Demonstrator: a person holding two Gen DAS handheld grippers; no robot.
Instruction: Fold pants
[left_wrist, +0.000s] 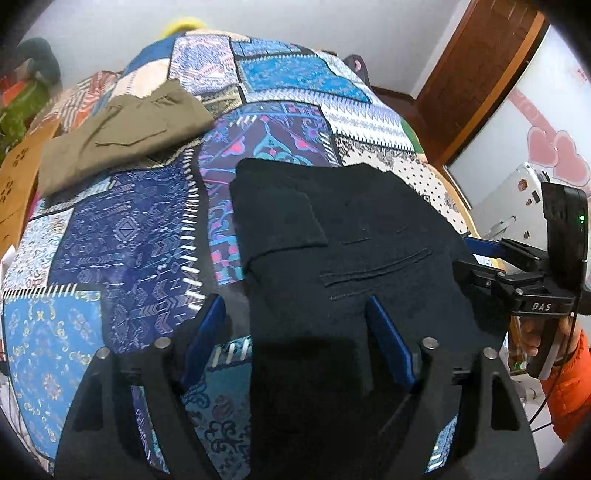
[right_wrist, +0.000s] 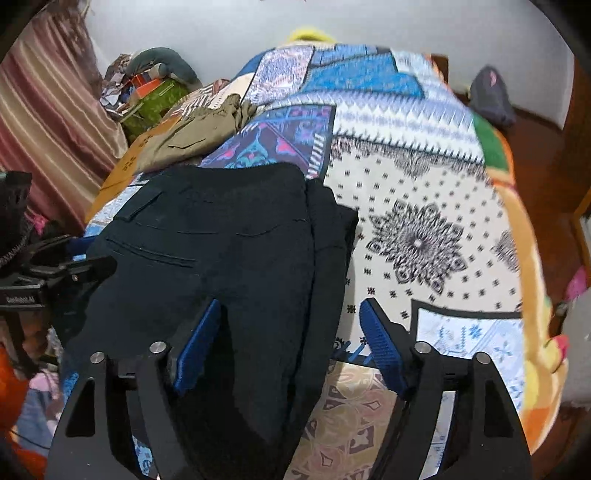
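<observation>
Patchwork bedspread (left_wrist: 122, 240), blue, white and purple panels, covers the whole bed. Black pants (left_wrist: 351, 236) lie folded on its near half, toward the near edge. Long axis runs from near edge toward far edge; waist end far, pocket flap and welt pocket slits face up. Fabric dark, matte, flat on the left; on the right edge a second layer sticks out beside the top one (right_wrist: 332, 236). Olive pants (left_wrist: 122, 136) folded near far-left edge, well apart. Left gripper (left_wrist: 295, 332) released, blue fingers spread over the pants' near-left edge, nothing pinched. Right gripper (right_wrist: 288, 339) likewise released, straddling the pants' near-right edge.
</observation>
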